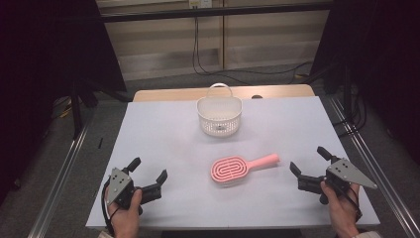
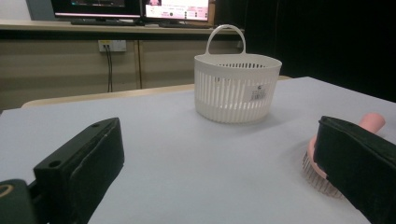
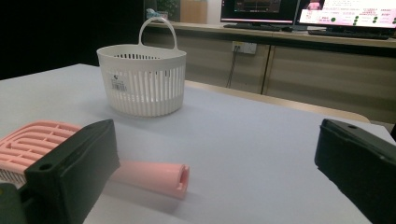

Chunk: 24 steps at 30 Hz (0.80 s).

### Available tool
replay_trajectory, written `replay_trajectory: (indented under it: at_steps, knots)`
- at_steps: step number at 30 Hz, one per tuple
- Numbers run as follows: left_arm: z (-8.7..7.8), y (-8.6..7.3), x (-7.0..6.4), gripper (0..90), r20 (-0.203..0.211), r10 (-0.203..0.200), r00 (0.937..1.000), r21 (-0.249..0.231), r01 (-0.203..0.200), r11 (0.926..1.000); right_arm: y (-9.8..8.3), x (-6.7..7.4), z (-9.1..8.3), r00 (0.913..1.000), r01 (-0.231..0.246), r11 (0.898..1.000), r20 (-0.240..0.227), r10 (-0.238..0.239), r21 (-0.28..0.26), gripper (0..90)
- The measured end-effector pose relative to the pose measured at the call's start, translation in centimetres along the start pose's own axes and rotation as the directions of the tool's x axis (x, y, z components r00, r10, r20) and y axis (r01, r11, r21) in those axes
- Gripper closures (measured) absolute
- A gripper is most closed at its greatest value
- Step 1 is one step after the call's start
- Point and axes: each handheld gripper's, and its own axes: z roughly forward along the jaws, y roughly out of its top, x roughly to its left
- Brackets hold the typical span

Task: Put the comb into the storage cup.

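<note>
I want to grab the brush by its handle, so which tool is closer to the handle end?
The right tool. The brush lies with its handle pointing toward it, while the left tool faces the brush's oval head.

Even soft light, dark surroundings

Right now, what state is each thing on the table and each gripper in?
Basket: upright, handle up, looks empty, nothing touching it.
Brush: lying flat, bristles down, handle towards the right gripper, untouched.
Left gripper: open, holding nothing, low near the table's front.
Right gripper: open, holding nothing, just short of the brush handle.
</note>
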Motion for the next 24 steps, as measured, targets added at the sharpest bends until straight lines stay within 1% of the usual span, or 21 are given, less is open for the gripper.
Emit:
replay_trajectory:
  at_steps: [1, 2, 3, 4, 6, 8, 12, 13, 15, 18, 19, 24]
  knots:
    - [0.0, 0.0, 0.0, 1.8, 0.000, 0.000, 1.0000, 0.000, 0.000, 1.0000, 0.0, 0.0, 0.0, 1.0000, 0.000, 1.000, 0.000, 0.000, 0.000, 0.0]
    - [0.1, 0.0, -0.1, 1.9, 0.005, 0.004, 1.0000, 0.002, -0.004, 1.0000, 0.1, 0.3, 0.2, 0.9998, 0.015, 1.000, -0.011, -0.015, -0.003, 0.0]
    - [0.1, 0.0, -0.2, 1.9, 0.008, 0.010, 0.9999, 0.002, -0.010, 0.9999, 0.1, 0.3, 0.2, 0.9998, 0.015, 1.000, -0.011, -0.015, -0.003, 0.0]
    - [0.1, 0.0, -0.3, 1.9, 0.015, 0.007, 0.9999, 0.001, -0.007, 1.0000, 0.1, 0.4, 0.3, 0.9997, 0.020, 1.000, -0.013, -0.020, -0.003, 0.0]
    - [0.1, 0.0, -0.3, 1.9, 0.020, 0.014, 0.9997, 0.001, -0.014, 0.9999, 0.2, 0.7, 0.4, 0.9996, 0.024, 1.000, -0.018, -0.024, -0.004, 0.0]
    - [0.1, 0.0, -0.3, 1.9, 0.019, 0.013, 0.9997, -0.002, -0.013, 0.9999, 0.3, 0.8, 0.6, 0.9995, 0.026, 1.000, -0.020, -0.026, -0.012, 0.0]
    - [0.1, 0.0, -0.2, 1.8, 0.015, 0.017, 0.9997, 0.002, -0.017, 0.9999, 0.5, 0.9, 1.2, 0.9996, 0.024, 1.000, -0.017, -0.024, 0.003, 0.0]
    - [0.1, 0.0, -0.2, 1.8, 0.015, 0.017, 0.9997, 0.002, -0.017, 0.9999, 0.5, 0.8, 1.4, 0.9993, 0.033, 0.999, -0.020, -0.033, 0.005, 0.0]
    - [0.0, 0.0, -0.1, 1.8, 0.011, 0.021, 0.9997, 0.002, -0.021, 0.9998, 0.4, 0.7, 1.6, 0.9993, 0.027, 1.000, -0.028, -0.027, 0.002, 0.0]
    - [0.0, 0.0, -0.2, 1.9, 0.012, 0.022, 0.9997, -0.003, -0.022, 0.9997, 0.5, 0.7, 1.8, 0.9994, 0.029, 1.000, -0.018, -0.029, -0.002, 0.0]
    - [0.0, 0.0, -0.2, 1.9, 0.013, 0.021, 0.9997, -0.004, -0.021, 0.9998, 0.6, 0.8, 1.9, 0.9995, 0.031, 1.000, -0.008, -0.031, -0.005, 0.0]
    - [0.1, 0.0, -0.2, 1.8, 0.016, 0.018, 0.9997, -0.004, -0.018, 0.9998, 1.0, 0.9, 2.9, 0.9993, 0.038, 0.999, -0.001, -0.038, -0.016, 0.0]
